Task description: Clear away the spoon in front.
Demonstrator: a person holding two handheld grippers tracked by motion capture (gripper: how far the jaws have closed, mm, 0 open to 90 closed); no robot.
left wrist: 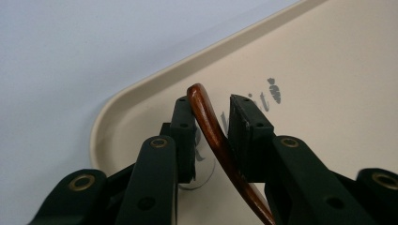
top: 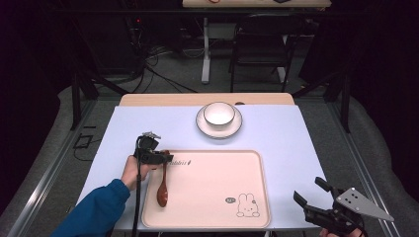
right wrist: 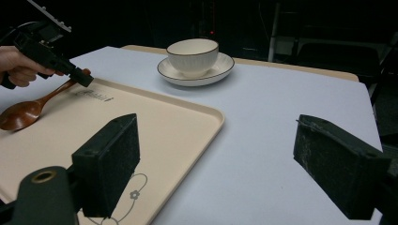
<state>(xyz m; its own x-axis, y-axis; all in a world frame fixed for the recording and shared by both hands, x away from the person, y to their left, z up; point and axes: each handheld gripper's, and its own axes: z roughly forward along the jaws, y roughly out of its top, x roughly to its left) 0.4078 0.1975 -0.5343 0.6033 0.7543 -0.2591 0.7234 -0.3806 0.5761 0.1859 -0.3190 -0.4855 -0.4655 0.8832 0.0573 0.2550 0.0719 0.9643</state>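
A wooden spoon (top: 162, 190) is lying on the left side of a cream tray (top: 212, 197), its handle tip sitting between the narrow jaws of the left gripper (top: 159, 159).

The pads are standing just beside the handle, one touching or nearly so, the other apart. The right gripper (top: 310, 192) is hovering wide and empty over the table's near right corner. A pale blue table cover (top: 276, 133) is bearing a white bowl (top: 219, 113) on a saucer (top: 219, 129) at the far side; beyond, a dark room is showing cables and a black chair (top: 259, 44).
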